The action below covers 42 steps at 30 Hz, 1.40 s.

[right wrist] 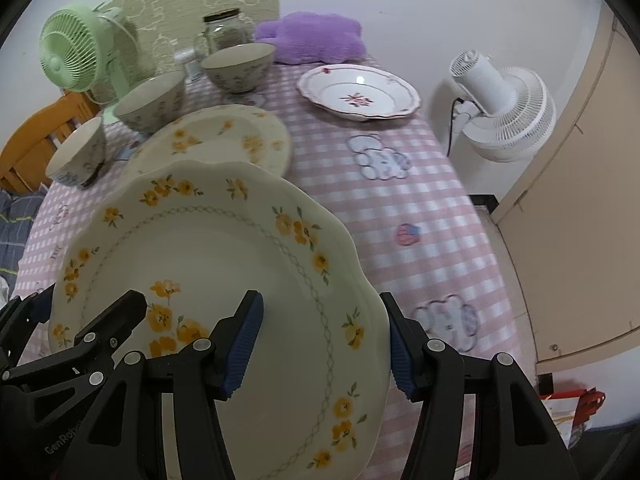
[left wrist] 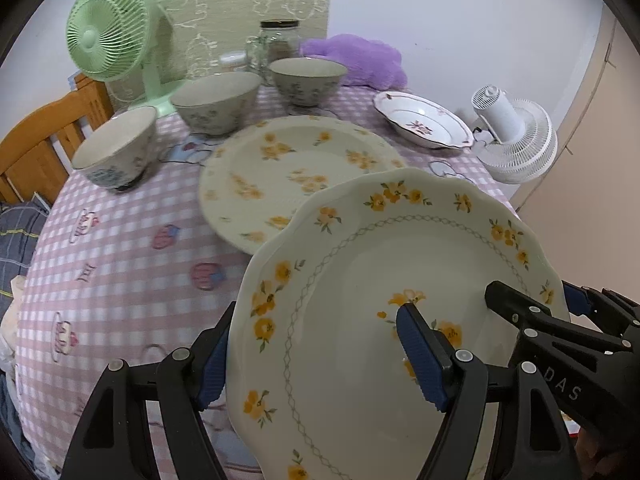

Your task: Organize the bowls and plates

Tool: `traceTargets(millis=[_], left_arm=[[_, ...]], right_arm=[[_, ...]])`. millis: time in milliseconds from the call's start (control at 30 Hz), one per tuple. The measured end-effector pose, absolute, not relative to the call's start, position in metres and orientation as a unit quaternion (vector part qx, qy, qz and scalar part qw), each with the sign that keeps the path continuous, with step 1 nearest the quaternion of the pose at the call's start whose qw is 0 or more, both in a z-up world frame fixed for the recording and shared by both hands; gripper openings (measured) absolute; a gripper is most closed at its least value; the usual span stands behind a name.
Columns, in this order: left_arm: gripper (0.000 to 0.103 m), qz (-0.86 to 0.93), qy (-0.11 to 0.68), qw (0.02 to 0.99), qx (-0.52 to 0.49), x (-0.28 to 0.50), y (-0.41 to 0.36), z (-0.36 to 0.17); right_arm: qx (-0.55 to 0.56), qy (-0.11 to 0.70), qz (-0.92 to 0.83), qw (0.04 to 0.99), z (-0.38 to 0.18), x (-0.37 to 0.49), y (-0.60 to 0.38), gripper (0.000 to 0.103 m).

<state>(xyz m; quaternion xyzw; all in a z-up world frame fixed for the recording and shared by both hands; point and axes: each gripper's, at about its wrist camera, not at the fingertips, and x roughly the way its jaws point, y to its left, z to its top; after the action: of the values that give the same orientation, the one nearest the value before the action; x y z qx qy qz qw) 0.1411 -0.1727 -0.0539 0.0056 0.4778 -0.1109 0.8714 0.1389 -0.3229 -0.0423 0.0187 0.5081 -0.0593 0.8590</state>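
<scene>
A scalloped cream plate with yellow flowers [left wrist: 360, 264] [right wrist: 208, 248] hangs tilted above the pink checked tablecloth [left wrist: 120, 264], held from both sides. My left gripper [left wrist: 316, 360] is shut on its left rim, one blue pad on the face and one outside the edge. My right gripper [right wrist: 320, 350] is shut on the right rim the same way. A second yellow-flowered plate [left wrist: 296, 160] [right wrist: 224, 136] lies flat just beyond, partly hidden by the held one. Three patterned bowls [left wrist: 116, 152] [left wrist: 216, 100] [left wrist: 308, 80] stand behind it. A white plate with red flowers [left wrist: 424, 120] [right wrist: 360, 92] lies far right.
A green fan [left wrist: 108, 28], a glass jar [left wrist: 280, 40] and a purple plush [left wrist: 356, 60] stand along the back edge. A white fan [right wrist: 504, 108] stands off the table's right side beside a beige door [right wrist: 580, 200]. A wooden chair [left wrist: 44, 140] is at the left.
</scene>
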Motion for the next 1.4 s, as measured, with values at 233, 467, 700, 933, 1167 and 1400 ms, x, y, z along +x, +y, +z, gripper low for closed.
traceTargets(millis=[233,467,700,933,1167,1400], left_arm=[[0.077,-0.104,0.489,0.866,0.003,0.142,-0.214,-0.068],[0.077,-0.093,0.506,0.857,0.008,0.146,-0.242,-0.084],[0.076,-0.087,0.525,0.847,0.017,0.152,-0.254,-0.098],[0.077,-0.073,0.532,0.843,0.024,0.155,-0.257,-0.101],[0.082,-0.065,0.525,0.848,0.021,0.155,-0.255,-0.085],[0.090,-0.041,0.503,0.863,0.020,0.150,-0.234,-0.059]], right_arm=[[0.016,0.517,-0.055,0.854,-0.055,0.142,-0.363,0.061],[0.020,0.535,-0.048,0.843,-0.072,0.149,-0.396,0.061],[0.027,0.548,-0.043,0.835,-0.087,0.156,-0.409,0.061],[0.015,0.550,-0.032,0.835,-0.090,0.158,-0.409,0.064],[0.012,0.551,-0.026,0.834,-0.079,0.162,-0.410,0.073],[0.007,0.515,-0.009,0.857,-0.045,0.163,-0.400,0.078]])
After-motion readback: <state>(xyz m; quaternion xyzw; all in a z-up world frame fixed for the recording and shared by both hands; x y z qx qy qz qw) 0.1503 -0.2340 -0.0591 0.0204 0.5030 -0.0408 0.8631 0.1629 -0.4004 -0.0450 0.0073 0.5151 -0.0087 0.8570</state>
